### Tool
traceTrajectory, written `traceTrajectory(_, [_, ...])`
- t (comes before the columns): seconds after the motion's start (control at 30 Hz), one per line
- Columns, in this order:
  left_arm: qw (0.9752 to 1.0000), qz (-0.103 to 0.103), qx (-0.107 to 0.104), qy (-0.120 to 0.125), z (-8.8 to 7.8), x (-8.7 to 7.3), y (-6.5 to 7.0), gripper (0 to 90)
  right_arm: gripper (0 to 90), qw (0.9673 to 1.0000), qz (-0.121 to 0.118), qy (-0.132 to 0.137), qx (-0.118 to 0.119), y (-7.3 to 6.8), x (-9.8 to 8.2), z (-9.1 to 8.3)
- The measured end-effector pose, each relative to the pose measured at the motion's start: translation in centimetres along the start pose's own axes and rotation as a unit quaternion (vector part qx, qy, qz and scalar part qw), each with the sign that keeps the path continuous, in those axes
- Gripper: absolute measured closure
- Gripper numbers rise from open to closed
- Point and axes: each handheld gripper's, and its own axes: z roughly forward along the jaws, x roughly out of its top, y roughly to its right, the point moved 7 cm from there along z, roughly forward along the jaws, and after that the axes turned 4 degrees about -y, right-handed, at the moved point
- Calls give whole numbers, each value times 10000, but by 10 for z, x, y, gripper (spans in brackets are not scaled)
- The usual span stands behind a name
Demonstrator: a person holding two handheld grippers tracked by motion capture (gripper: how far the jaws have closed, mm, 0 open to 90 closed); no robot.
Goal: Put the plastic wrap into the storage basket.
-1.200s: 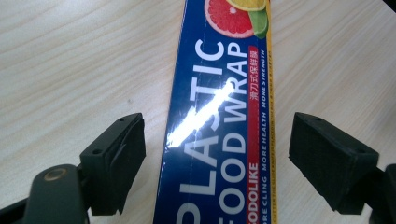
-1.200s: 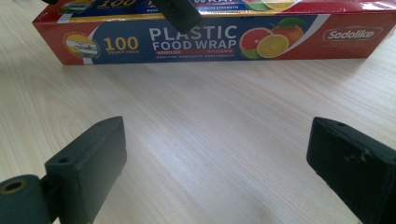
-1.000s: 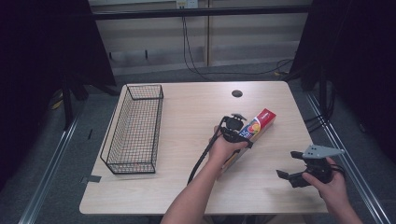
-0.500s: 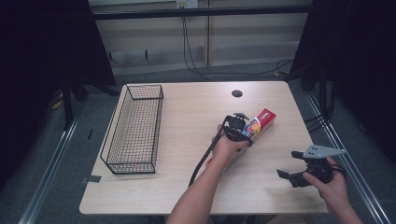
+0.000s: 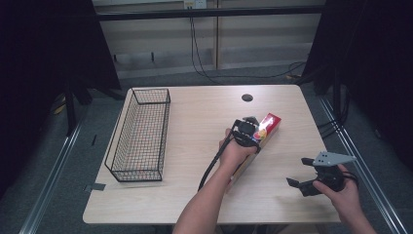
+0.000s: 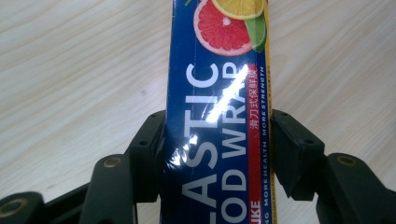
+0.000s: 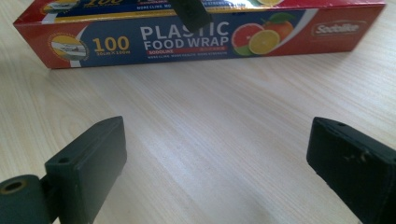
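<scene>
Left gripper [image 5: 249, 130] clamped on the plastic wrap box [image 5: 265, 127], jaws pressing both long sides in the left gripper view, box [image 6: 217, 116] running straight up between them. Jaws have just been closing, box between them the whole way. Box lies flat on the wooden table [image 5: 204, 112], right of centre, angled with its red end pointing toward the far right corner. Near end sits under the left hand [image 5: 234, 151] in the high view, so how far it extends toward the person is hard to tell. Print on the box reads plastic food wrap, with citrus slices pictured; blue face, red ends.

Right gripper [image 5: 311, 178] held low over the table near the front right edge, well apart from the box. Jaws stand wide with bare wood between them in the right gripper view [image 7: 215, 177], nothing held. Grey three-cornered plate on top of it. Same view shows the box [image 7: 201, 35] lying lengthwise farther off, one black jaw of the other gripper crossing its top edge.

Black wire basket [image 5: 141, 136] on the left part of the table, long side running away from the person, well apart from both grippers. Small dark round hole [image 5: 247, 97] in the tabletop near the far edge, beyond the box.
</scene>
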Motion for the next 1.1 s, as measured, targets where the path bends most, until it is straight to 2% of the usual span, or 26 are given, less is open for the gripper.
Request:
traceTrajectory(0.1, [10000,-23,72,-42,-3,-5,-6,433,47,10000,3,-1,-1,0,0,0])
traceTrajectory(0.17, [10000,-72,37,21,-4,-7,-9,426,47,10000,3,-6,-17,0,0,0])
traceTrajectory(0.2, [10000,-17,23,1,-4,-8,-10,415,47,10000,13,-13,-18,0,0,0])
traceTrajectory(0.33, [10000,22,86,-2,-2,-5,-8,397,47,10000,-22,-12,-13,-1,1,0])
traceTrajectory(0.43, [9999,-87,91,93,3,0,-10,355,47,10000,-16,-3,2,-2,1,0])
traceTrajectory(0.53, [9999,-58,56,-80,10,-1,-10,366,47,10000,-3,-5,3,-1,0,0])
traceTrajectory(0.6, [9999,-42,121,-66,10,0,-9,398,47,10000,-1,-27,-14,0,-1,0])
traceTrajectory(0.63, [9996,66,178,-197,7,0,-10,416,47,10000,-4,-20,-2,0,-1,0])
traceTrajectory(0.7, [9995,-23,177,-261,6,0,-11,428,47,10000,-12,-28,-13,1,-1,0])
traceTrajectory(0.77, [9991,-204,166,-319,3,-1,-13,432,47,10000,-15,-19,-48,1,-1,-1])
traceTrajectory(0.87, [9984,-194,258,-465,-5,-2,-19,433,47,10000,-16,2,-48,1,0,-2])
traceTrajectory(0.93, [9981,-226,303,-485,-13,-3,-22,434,47,10000,-10,-2,-34,1,0,-2])
traceTrajectory(0.97, [9980,-314,307,-449,-16,-3,-25,435,47,10000,-13,-1,-39,1,0,-2])
traceTrajectory(1.1, [9977,-453,326,-372,-32,-3,-35,435,48,10000,-12,12,-26,2,0,-2])
